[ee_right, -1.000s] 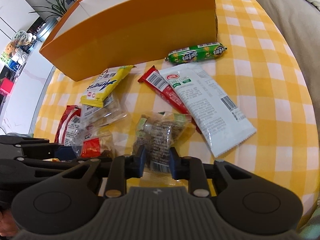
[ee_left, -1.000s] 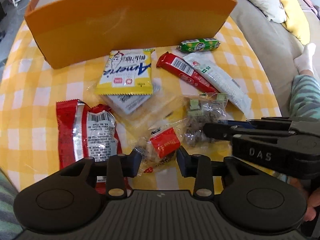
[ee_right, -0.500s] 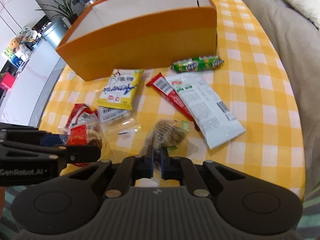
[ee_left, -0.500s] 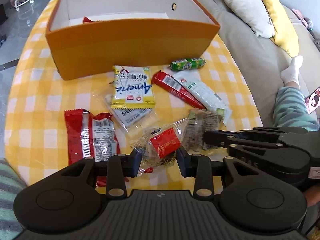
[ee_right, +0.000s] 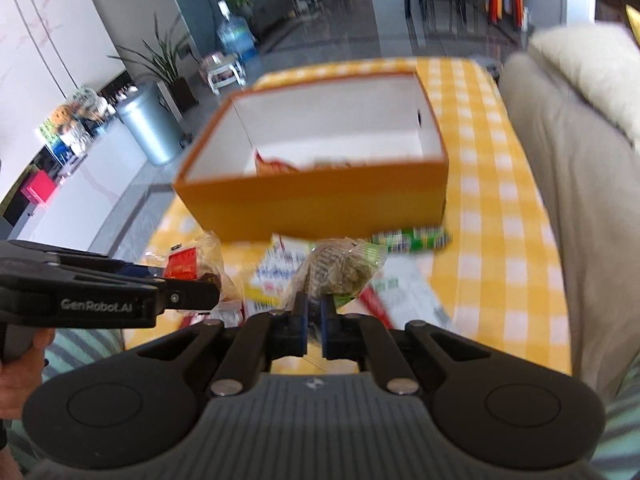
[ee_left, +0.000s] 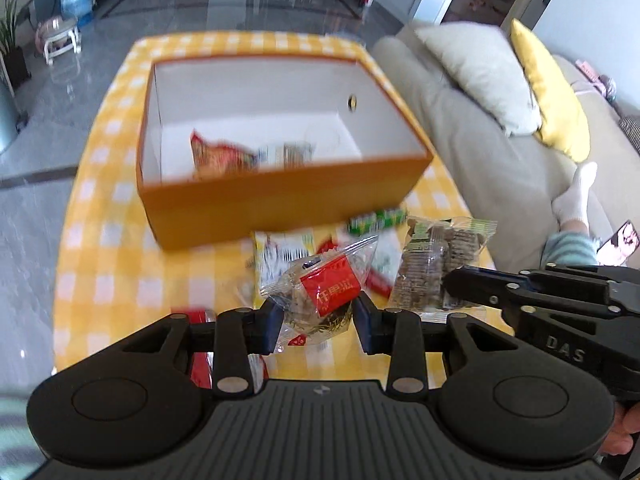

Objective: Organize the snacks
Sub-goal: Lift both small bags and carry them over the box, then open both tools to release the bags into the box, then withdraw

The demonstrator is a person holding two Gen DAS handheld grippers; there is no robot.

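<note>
Orange box (ee_left: 280,200) front wall across blurred snacks (ee_left: 224,156) inside.

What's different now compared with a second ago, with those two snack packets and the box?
Both packets have left the table: the left gripper lifted the clear packet with the red label, and the right gripper's jaws closed on the brown-snack packet and raised it. The orange box and the green sausage stayed put.
</note>
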